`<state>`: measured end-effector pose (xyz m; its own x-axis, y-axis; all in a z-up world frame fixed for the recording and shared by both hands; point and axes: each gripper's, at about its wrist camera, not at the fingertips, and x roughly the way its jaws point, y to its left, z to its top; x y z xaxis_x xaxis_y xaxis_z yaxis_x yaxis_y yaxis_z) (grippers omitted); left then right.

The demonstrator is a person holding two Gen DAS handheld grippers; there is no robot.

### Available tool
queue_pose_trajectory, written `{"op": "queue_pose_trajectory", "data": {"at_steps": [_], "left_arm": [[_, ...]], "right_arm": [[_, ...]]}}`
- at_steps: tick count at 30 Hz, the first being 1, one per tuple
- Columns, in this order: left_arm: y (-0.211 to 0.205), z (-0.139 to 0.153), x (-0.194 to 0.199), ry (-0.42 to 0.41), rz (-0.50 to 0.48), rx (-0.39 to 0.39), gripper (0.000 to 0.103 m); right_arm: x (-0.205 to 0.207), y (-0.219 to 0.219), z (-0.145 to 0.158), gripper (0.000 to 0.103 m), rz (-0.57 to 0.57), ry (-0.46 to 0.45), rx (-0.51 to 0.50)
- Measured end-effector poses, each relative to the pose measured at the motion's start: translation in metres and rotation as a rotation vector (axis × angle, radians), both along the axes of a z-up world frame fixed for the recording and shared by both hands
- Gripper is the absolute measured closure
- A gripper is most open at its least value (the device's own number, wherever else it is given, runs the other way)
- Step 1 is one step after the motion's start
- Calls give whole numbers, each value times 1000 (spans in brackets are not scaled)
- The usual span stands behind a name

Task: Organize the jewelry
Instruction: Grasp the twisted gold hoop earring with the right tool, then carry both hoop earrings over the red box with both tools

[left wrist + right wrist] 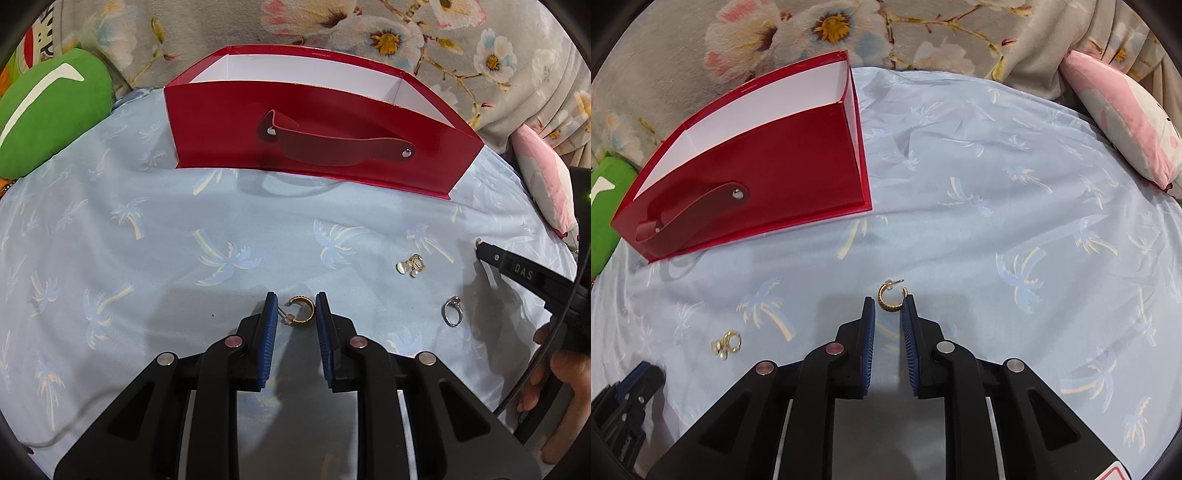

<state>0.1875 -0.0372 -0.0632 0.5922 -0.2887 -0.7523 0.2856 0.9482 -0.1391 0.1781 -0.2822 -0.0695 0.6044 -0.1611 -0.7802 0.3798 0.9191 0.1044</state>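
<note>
Both tongs are open: left gripper (294, 306) straddles a gold ribbed hoop earring (303, 311), right gripper (889, 308) approaches another gold hoop (891, 297); either could be flicked away across the blue palm-print cloth (147, 240).

glossy red card box (229, 122); shiny gold metal hoop (303, 311); matt printed cloth sheet (147, 258); ribbed blue pads (271, 332).

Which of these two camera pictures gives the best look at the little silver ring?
The left wrist view. There the silver ring lies in full sight on the blue cloth, right of the left gripper and near the pearl earring cluster. The right wrist view does not show it at all, only the cluster and a gold hoop earring.
</note>
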Motion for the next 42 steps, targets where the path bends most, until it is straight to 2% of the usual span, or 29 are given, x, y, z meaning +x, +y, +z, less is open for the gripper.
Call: {"op": "queue_pose_trajectory", "data": {"at_steps": [9,10,19,20,22,23,24,27,29,30,36,42], "left_arm": [[0,0,0,0,0,-1,83],[0,0,0,0,0,-1,83],[0,0,0,2,-1,-9,83],[0,0,0,2,-1,-9,83],[0,0,0,1,-1,-9,83],[0,0,0,1,-1,-8,83],[0,0,0,1,-1,-9,83],[0,0,0,2,-1,-10,83],[0,0,0,2,-1,-10,83],[0,0,0,2,-1,-10,83],[0,0,0,2,-1,-10,83],[1,1,-1,2,0,-19,83]], "right_arm": [[6,-6,0,90,0,-17,30],[5,-7,1,103,3,-21,37],[-3,-3,4,103,15,-45,35],[-2,-3,5,101,12,-45,29],[1,-1,6,90,14,-46,9],[3,0,8,78,14,-47,-5],[5,1,8,70,15,-47,-17],[19,2,6,70,20,-16,-46],[26,0,0,75,20,17,-34],[25,-1,1,87,20,11,-33],[13,-3,7,88,16,-38,-23],[-16,0,24,88,65,-132,42]]}}
